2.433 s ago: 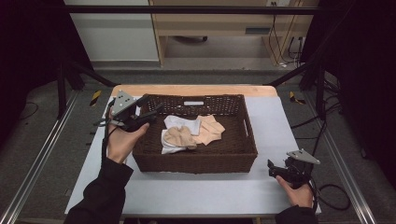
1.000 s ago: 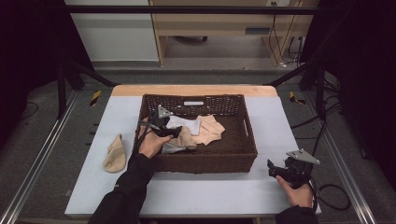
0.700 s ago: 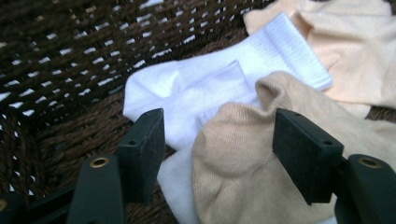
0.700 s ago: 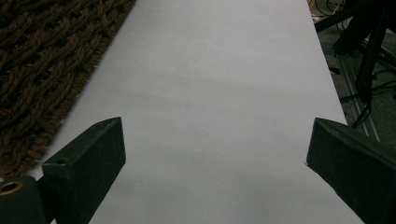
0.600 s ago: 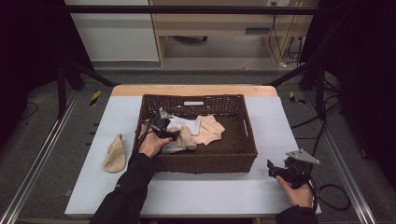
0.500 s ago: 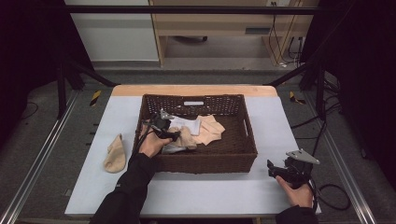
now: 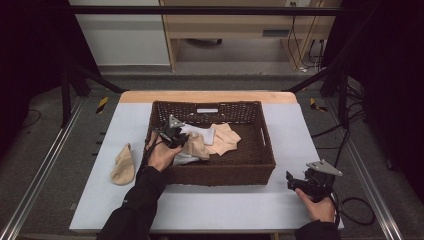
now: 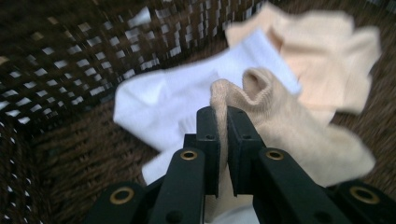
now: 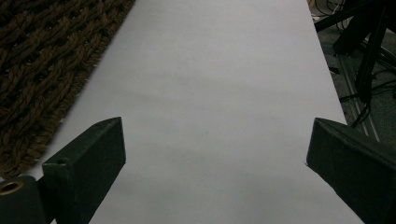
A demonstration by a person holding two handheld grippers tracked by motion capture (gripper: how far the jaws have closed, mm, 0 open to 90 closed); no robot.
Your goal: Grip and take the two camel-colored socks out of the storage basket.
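So the job looks like emptying socks out of the basket (image 7: 220, 170) onto the desk (image 7: 300, 130), and it's maybe a third of the way there: one tan sock (image 7: 123, 165) is already lying out on the desk to the left of the basket, well apart from everything else. Inside the basket there's a white sock (image 8: 173, 98), a pale peach one (image 8: 322, 60) toward the middle, and the beige sock (image 8: 289, 130) that's being picked up. The left claw (image 8: 217, 119) has just been closing and it's pinched shut on the beige sock, a fold of the knit squeezed between the two black jaws, with the sock draped over the edge of the white one. So that one has to come up and out, then the other two. I think it's three left in there, but the pile overlaps and the left gripper view is a bit blurry, so there could be another tucked under. The main snag I'd guess is the beige sock dragging the white one along, plus the left basket wall right beside the hand. The right claw (image 9: 212, 154) is spread wide with nothing in it, parked over bare desk just off the basket's right front corner.
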